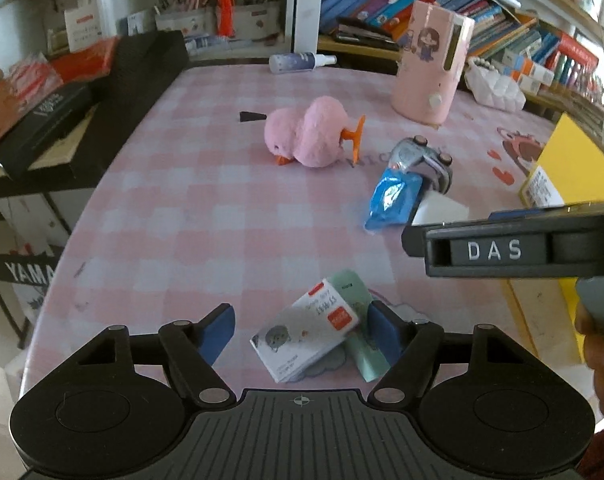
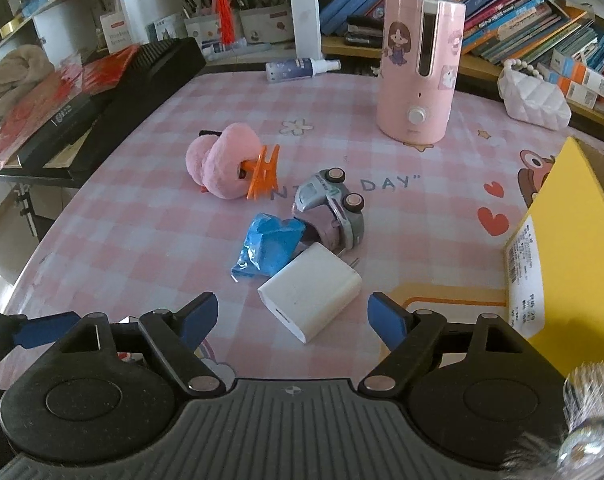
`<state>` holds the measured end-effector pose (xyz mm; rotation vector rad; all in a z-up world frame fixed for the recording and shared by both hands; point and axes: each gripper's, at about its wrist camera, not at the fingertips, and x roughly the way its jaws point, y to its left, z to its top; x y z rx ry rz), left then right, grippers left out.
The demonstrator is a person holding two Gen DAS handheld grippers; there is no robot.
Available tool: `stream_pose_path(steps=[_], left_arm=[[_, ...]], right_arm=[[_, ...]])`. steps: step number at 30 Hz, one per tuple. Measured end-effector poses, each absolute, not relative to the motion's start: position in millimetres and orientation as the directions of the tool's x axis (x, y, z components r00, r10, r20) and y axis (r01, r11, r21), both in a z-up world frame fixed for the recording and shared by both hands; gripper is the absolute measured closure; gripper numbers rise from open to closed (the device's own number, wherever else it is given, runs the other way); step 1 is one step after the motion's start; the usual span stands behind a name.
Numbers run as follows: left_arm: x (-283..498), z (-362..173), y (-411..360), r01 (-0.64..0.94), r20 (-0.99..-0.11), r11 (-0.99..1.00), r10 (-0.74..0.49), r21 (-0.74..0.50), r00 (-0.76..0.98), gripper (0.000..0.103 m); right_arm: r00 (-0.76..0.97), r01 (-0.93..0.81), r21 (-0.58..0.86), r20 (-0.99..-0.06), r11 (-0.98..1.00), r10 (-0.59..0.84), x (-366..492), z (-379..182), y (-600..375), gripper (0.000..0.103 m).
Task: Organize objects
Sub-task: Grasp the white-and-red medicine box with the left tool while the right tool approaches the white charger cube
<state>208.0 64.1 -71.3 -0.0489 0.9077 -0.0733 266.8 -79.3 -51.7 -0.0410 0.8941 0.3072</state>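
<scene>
1. Two small things are lined up for picking, one per hand-held gripper: a white card pack [image 1: 308, 330] lying on a mint pack [image 1: 362, 320] before the left hand-held gripper [image 1: 302, 334], and a white charger [image 2: 310, 296] before the right hand-held gripper [image 2: 291, 318].
2. The card pack lies tilted across the mint pack, so it sits up off the bench [image 1: 161, 220] on one side; I judge that makes it the easier of the two to take first.
3. It lies between the left pads, nearer the right one [image 1: 384, 336]. That pad is at or against the mint pack; the left pad [image 1: 217, 332] stands clear. The jaws are apart and not pressing on the card pack, so the left hand-held gripper is released.
4. The charger lies flat on the bench with its prongs pointing away, set crosswise to the right jaws. It is just ahead of the gap, slightly right of centre, touching neither pad. The right hand-held gripper is released too, jaws wide.
5. Just beyond the charger lie a blue packet [image 2: 265, 246] and a toy car [image 2: 334, 208] on its side, both close against it, so a grasp has to stay short.
6. Further off lies a pink plush [image 2: 221, 168] with orange feet, and a pink humidifier [image 2: 418, 64] stands upright at the back.
7. A yellow box [image 2: 574, 248] sits open at the right edge, likely the place the things are meant to go.
</scene>
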Motion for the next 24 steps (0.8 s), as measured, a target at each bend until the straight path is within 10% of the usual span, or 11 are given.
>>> stream_pose_path(steps=[9,19,24], left_arm=[[209.7,-66.8,66.9,0.053,-0.783,0.991,-0.127,-0.12,0.609,0.063],[200.6,-51.7,83.7,-0.03,-0.751,0.991,-0.076,-0.127,0.655,0.089],[198.4,-62.9,86.5,-0.057,-0.802,0.993,-0.047,-0.1,0.595,0.087]], right_arm=[[0.555,-0.259,0.103,-0.798,0.96,0.236,282.9,-66.3,-80.0,0.022],[0.565,-0.272,0.104,-0.788,0.957,0.246,283.4,-68.9,-81.9,0.052],[0.561,-0.268,0.104,-0.791,0.958,0.243,279.1,-67.3,-83.5,0.055]])
